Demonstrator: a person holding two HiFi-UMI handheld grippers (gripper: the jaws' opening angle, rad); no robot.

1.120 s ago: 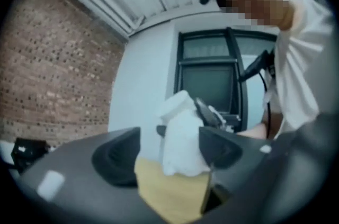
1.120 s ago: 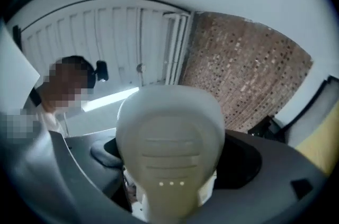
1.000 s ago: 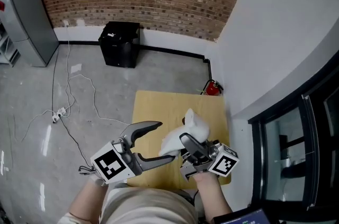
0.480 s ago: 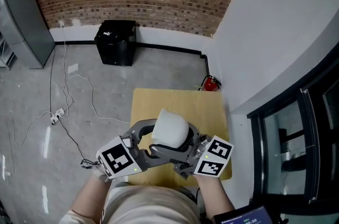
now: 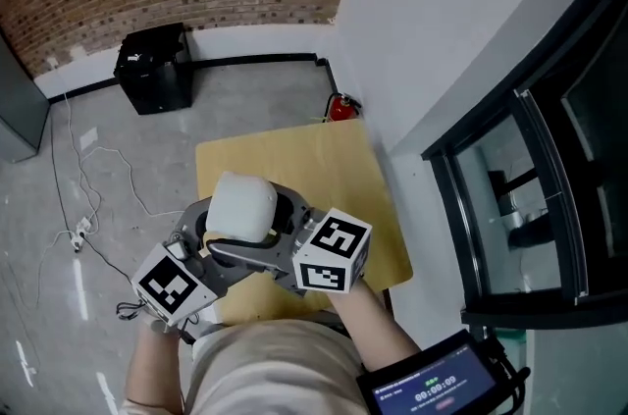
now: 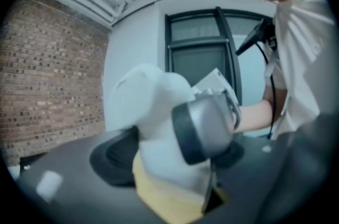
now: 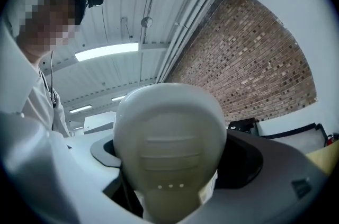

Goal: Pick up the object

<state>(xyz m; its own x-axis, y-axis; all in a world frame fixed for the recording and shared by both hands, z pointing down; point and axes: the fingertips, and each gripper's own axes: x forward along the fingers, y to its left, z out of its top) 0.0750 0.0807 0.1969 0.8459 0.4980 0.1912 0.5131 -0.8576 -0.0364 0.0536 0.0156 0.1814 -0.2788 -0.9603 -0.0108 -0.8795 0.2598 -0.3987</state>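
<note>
The left claw [image 6: 172, 164] is clenched on a white, rounded object [image 5: 240, 207]. The object is held in the air above the wooden worktop [image 5: 334, 178], apparently clear of it. The right claw [image 7: 175, 164] grips the same object from the opposite side. The pick-up itself looks complete. The next move likely calls for even pressure from both sides so the object does not slip. No container is in view.

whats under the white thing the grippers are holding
Under the white rounded object, the yellow wooden tabletop shows on all sides. The patch of table directly beneath it, and the object's underside, are hidden by the object itself.
</note>
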